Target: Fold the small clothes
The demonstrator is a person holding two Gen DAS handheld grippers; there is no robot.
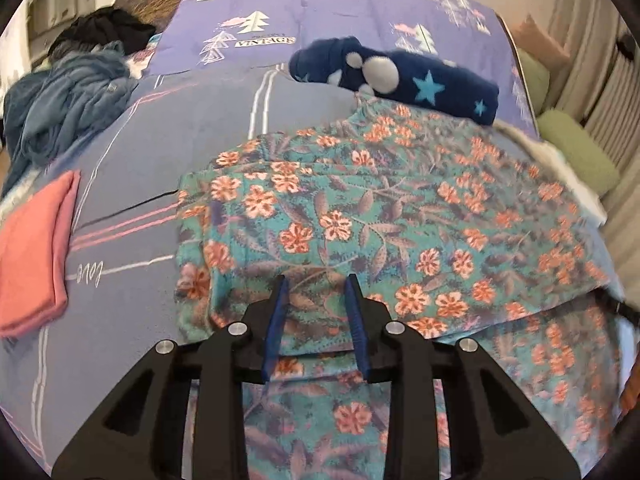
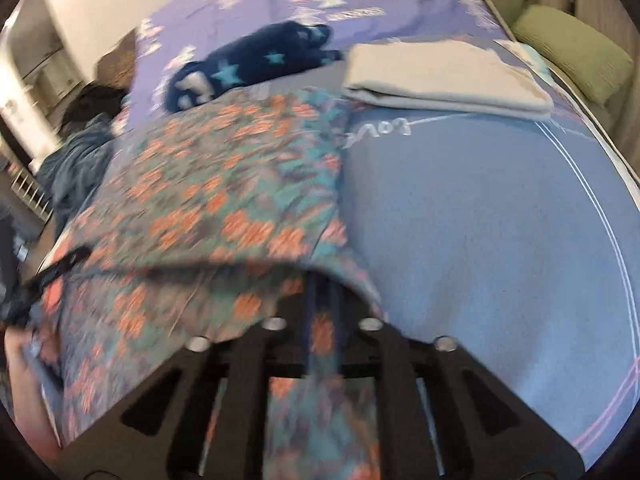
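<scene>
A teal floral garment point(image 1: 400, 208) with orange flowers lies spread on the bed, its near part doubled over so that an upper layer rests on a lower one. My left gripper point(image 1: 316, 280) sits over the near edge of that upper layer. Its blue pads point(image 1: 276, 320) stand apart, and flat cloth shows between them. In the blurred right wrist view the floral garment point(image 2: 208, 184) drapes like a tent over my right gripper point(image 2: 323, 296). Those fingers are close together with a strip of cloth between them, and their tips are hidden. The left gripper point(image 2: 52, 272) shows at the fold's far end.
A folded pink cloth point(image 1: 32, 256) lies left of the garment and a folded pale grey cloth point(image 2: 444, 80) to its right. A navy star-print fleece point(image 1: 392, 76) lies behind it, a heap of blue-grey clothes point(image 1: 64, 108) at the far left. Green cushions point(image 2: 572, 48) line the bed's right side.
</scene>
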